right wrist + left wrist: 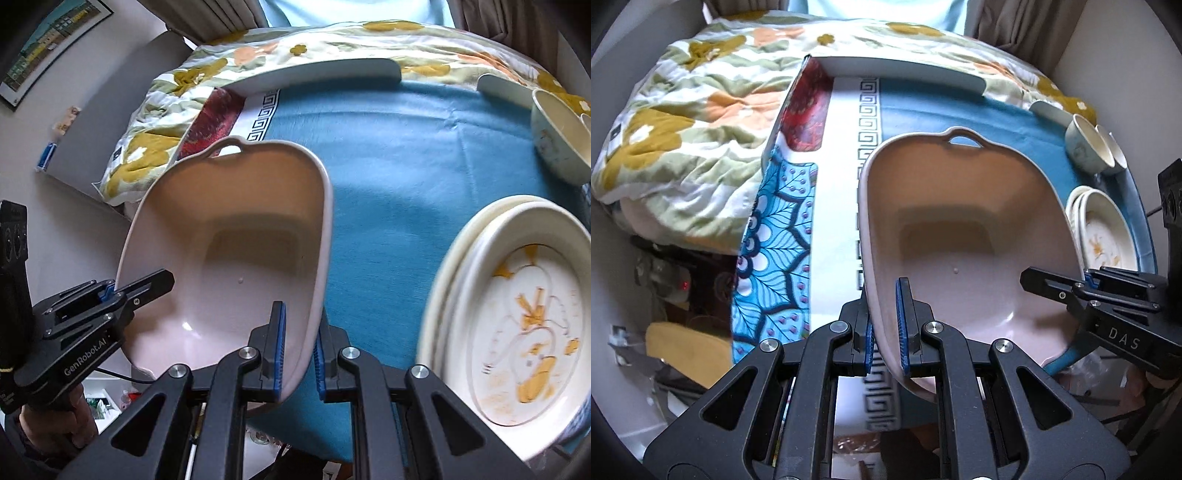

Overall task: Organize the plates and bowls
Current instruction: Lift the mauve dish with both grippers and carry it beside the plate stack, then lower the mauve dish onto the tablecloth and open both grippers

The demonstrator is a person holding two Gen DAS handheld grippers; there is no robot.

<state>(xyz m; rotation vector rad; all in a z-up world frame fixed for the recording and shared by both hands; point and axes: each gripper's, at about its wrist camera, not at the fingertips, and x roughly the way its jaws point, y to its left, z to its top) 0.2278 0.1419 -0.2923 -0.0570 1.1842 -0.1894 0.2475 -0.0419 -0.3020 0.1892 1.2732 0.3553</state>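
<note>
1. Evidently early: both tongs, left (888,328) and right (297,350), are clenched on opposite rims of the empty pink basin (236,236), centre frame.
2. Stacked plates (517,314) and bowls (557,144) wait outside it, right side, on the blue-clothed bench (406,155).

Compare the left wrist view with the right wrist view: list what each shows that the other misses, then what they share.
Only the left wrist view shows the blue petal-patterned cloth hanging at the table's edge.

Only the right wrist view shows the framed picture on the wall.

Both show the pink basin, the left tool and right tool each shut on its rim from opposite sides, the stacked plates, the bowls and the teal tablecloth.
</note>
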